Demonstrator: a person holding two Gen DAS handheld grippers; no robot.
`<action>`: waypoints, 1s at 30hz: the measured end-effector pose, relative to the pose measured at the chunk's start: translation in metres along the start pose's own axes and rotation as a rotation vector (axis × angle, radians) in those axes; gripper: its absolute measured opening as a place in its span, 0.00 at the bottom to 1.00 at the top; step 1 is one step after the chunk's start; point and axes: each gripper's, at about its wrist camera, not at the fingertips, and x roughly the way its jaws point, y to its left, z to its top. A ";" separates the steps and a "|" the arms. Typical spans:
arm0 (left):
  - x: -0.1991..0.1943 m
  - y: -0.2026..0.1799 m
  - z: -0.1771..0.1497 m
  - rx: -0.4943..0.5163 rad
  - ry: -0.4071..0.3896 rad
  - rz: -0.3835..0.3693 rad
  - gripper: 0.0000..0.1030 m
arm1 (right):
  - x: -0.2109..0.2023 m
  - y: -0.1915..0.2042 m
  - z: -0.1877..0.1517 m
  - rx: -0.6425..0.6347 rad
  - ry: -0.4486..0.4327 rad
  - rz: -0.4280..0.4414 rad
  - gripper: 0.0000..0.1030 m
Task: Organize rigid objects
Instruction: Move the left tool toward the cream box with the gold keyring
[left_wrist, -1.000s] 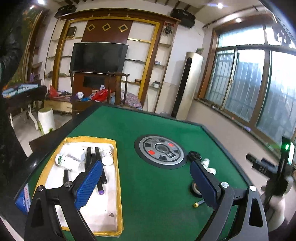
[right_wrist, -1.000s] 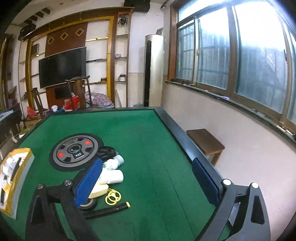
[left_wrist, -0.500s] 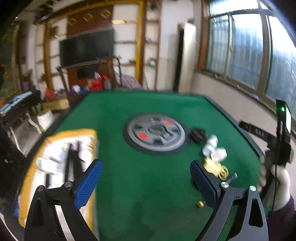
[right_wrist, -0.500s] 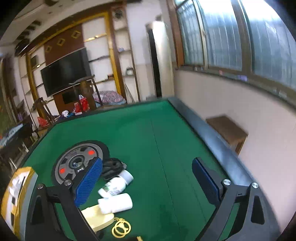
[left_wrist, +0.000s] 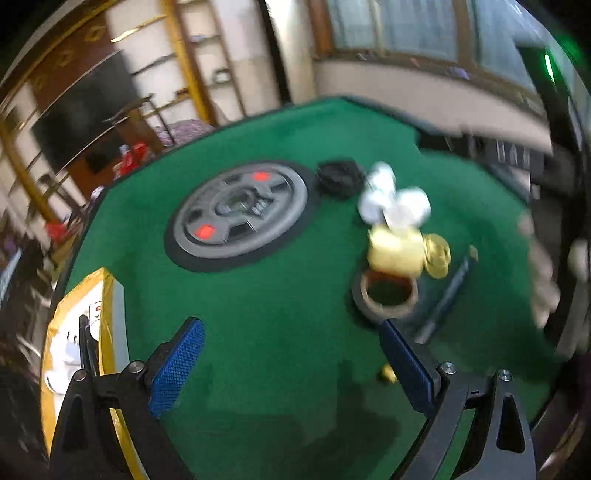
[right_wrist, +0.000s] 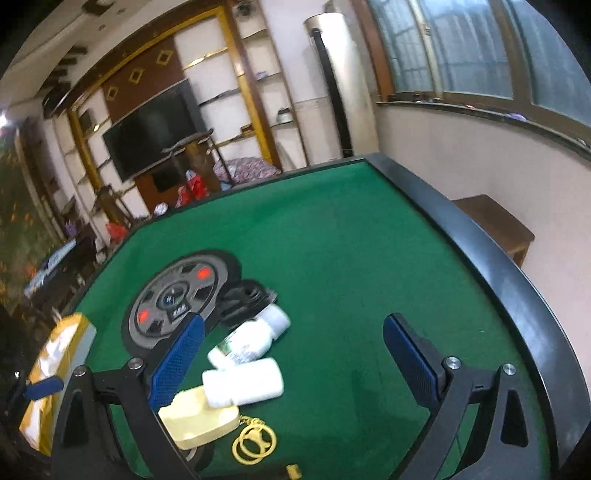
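Both claws are wide apart and hold nothing. The left claw (left_wrist: 291, 354) hangs over the green bench (left_wrist: 280, 295). The right claw (right_wrist: 291, 350) is above a small pile near the bench's right edge: two white bottles (right_wrist: 243, 380), a pale yellow box (right_wrist: 199, 417) and yellow rings (right_wrist: 255, 443), all touching. The tray (left_wrist: 107, 295) sits at the left edge. Grabbing one bottle could bump the others and roll them away.
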 end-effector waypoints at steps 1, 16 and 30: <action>0.001 -0.003 -0.002 0.023 0.024 -0.013 0.95 | -0.007 0.006 -0.001 -0.022 -0.018 0.009 0.94; -0.017 0.057 -0.001 -0.167 -0.044 -0.029 0.95 | -0.235 0.252 -0.056 -0.684 0.119 1.284 0.86; 0.009 0.026 0.002 -0.262 -0.104 -0.208 0.85 | -0.042 0.006 0.016 -0.025 -0.095 0.056 0.87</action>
